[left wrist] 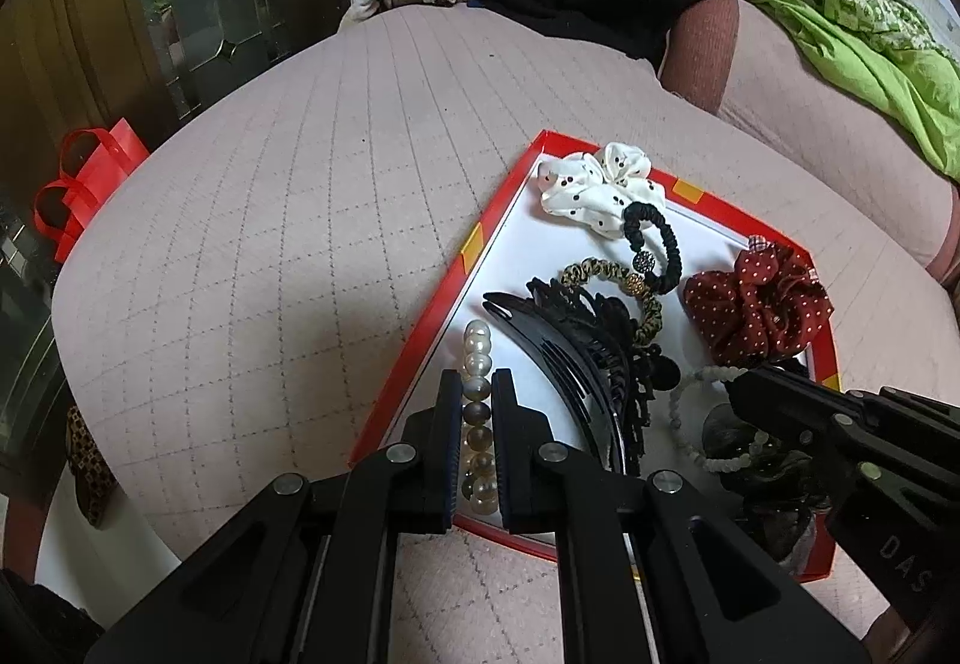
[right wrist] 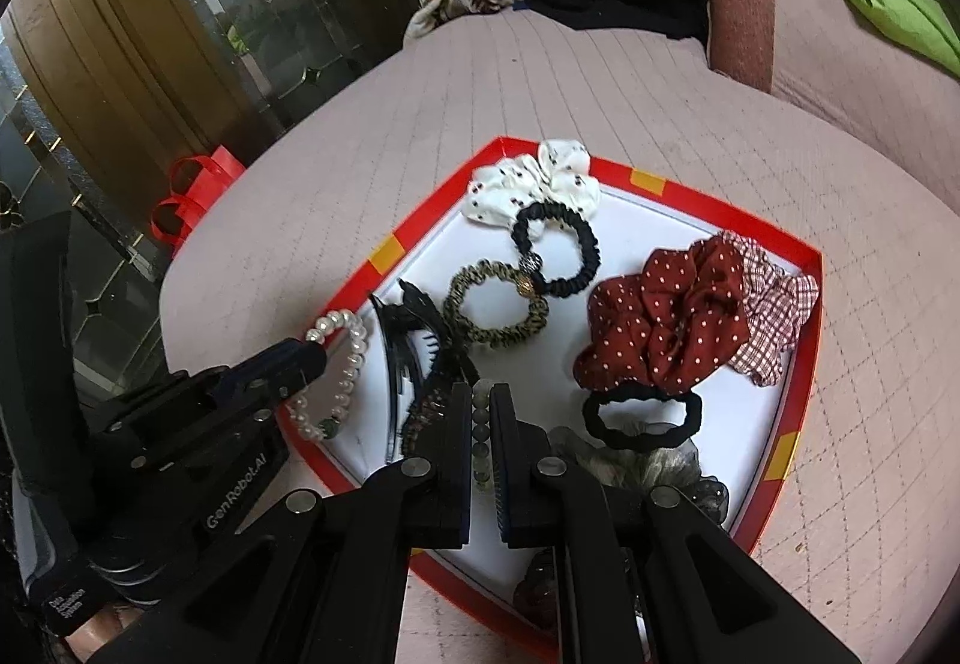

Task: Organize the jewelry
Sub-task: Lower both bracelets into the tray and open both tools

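Note:
A red-rimmed tray with a white floor lies on a pink quilted seat and holds hair accessories. My left gripper is shut on a pearl bracelet at the tray's near left; it also shows in the right wrist view, where the left gripper reaches in from the left. My right gripper is shut on a small pale bead bracelet; that bracelet also shows in the left wrist view, with the right gripper entering from the right.
In the tray lie a black hair clip, a leopard hair tie, a black hair tie, a white dotted scrunchie, a red dotted scrunchie, a checked scrunchie and a black band. A red bag stands left.

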`<state>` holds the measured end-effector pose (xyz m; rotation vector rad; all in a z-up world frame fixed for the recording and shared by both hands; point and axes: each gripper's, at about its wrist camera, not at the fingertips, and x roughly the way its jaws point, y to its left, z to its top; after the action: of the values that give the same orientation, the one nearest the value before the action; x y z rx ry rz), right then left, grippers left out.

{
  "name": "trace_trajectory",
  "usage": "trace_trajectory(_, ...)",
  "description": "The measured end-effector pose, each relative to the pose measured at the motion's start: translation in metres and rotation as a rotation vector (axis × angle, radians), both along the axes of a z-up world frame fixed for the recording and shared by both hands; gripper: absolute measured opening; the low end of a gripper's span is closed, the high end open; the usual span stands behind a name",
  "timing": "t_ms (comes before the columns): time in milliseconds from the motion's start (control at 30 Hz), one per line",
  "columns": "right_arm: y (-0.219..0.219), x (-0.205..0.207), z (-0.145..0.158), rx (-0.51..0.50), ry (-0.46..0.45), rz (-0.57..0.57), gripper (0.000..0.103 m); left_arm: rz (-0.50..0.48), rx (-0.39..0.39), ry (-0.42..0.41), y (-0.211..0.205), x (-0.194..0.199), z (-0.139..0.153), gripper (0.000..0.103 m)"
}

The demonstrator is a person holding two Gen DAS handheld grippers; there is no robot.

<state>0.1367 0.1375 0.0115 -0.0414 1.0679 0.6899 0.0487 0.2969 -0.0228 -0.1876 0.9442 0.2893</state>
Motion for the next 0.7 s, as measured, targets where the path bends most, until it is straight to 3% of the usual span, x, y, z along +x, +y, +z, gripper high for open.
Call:
trace_trajectory(400, 0.0, 0.004, -0.024, -0.041, 0.03, -0.005, 0.008, -0.023, 0.003, 0.036, -0.007, 0.008, -0.015, 0.009)
trace_trajectory(600, -0.002, 0.001, -0.019, -0.022, 0.008, 0.008, 0.009, -0.019, -0.002, 0.035, -0.008, 0.007, -0.013, 0.009)
trace_trajectory(700, -0.003, -0.003, -0.012, -0.016, -0.008, 0.006, 0.015, -0.014, 0.003, 0.025, -0.008, 0.005, -0.007, 0.009)
